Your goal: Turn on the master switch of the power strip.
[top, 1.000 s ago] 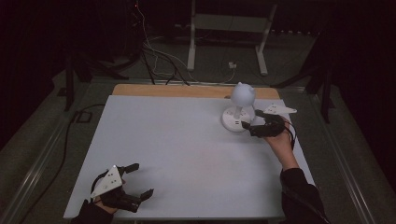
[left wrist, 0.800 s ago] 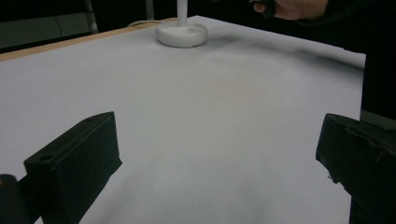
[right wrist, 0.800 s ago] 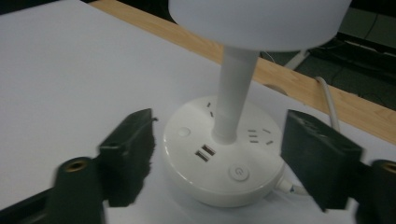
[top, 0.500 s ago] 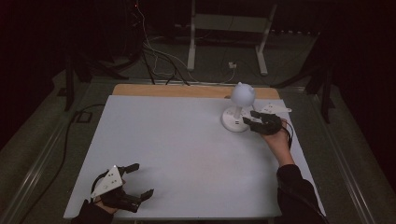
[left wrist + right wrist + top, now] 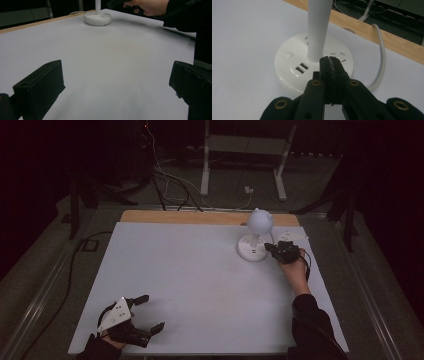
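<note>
Right gripper [image 5: 329,60], jaws pressed together with nothing between them, hovers over the round base of the white desk lamp [image 5: 312,67] at the far right of the white table [image 5: 200,280], while the left gripper [image 5: 142,315] rests with jaws spread wide at the near left corner.

a white table top [image 5: 200,275] covers most of the desk; a strip of bare wood [image 5: 175,217] shows along its far edge; beyond it, on the grey floor, stands a pale metal frame [image 5: 245,150]; dark cables [image 5: 160,180] trail beside it; a black cable [image 5: 75,265] runs down the left.
</note>
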A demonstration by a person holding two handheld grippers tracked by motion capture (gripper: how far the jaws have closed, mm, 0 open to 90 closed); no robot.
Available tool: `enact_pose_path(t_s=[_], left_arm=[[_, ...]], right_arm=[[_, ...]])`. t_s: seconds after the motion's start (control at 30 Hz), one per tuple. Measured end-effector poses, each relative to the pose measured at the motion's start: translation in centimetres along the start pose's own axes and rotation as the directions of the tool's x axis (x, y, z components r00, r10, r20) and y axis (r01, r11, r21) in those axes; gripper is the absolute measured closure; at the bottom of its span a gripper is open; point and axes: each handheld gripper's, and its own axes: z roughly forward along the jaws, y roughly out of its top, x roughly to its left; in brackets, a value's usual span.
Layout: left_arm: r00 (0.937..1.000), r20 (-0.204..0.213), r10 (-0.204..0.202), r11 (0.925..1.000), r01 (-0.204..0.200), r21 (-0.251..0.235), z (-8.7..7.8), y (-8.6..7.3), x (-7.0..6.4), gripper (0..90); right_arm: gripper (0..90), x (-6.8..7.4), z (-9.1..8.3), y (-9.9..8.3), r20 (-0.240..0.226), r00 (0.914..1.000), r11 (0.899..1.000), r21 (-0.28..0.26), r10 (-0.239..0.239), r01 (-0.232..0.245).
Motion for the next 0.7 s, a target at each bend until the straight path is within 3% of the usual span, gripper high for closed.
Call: enact_pose_path(t_s=[0.33,0.7], left_arm=[[1.0000,-0.001,-0.002,1.0000,0.002,0.003,0.1,0.0,0.0,0.2],[1.0000,0.000,0.001,1.0000,-0.001,0.003,0.1,0.0,0.0,0.2]], right_arm=[[90.0,0.2,0.7,0.1,0.015,0.9998,1.000,0.005,0.014,-0.014],[90.0,0.7,1.9,-0.1,0.020,0.9997,0.997,0.070,-0.010,0.009]])
